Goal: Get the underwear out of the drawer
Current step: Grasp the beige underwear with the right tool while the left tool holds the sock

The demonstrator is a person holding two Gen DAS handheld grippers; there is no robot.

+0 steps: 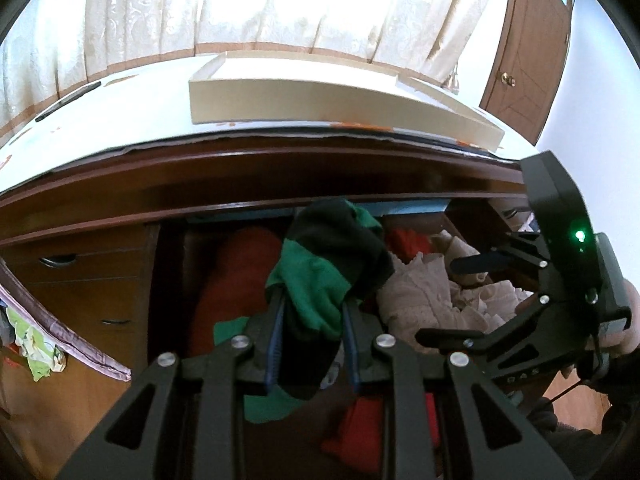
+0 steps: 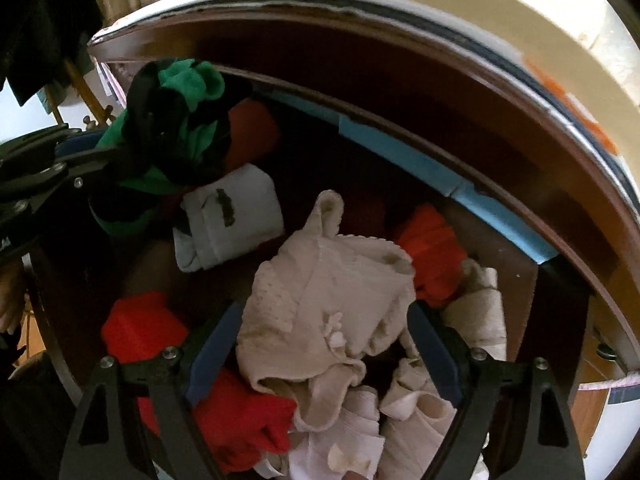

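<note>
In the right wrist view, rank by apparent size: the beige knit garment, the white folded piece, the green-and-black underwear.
1. beige knit garment, though it is nearest the camera.
2 and 3. green-and-black underwear and white folded piece look alike; unranked.

Drawer [image 2: 516, 276] stood open under the dresser top [image 1: 132, 120]. In it lay red cloths [image 2: 140, 328], a beige knit piece [image 2: 320, 300] and a white roll [image 2: 228, 216]. Cardboard tray [image 1: 304, 100] sat on the top.
</note>
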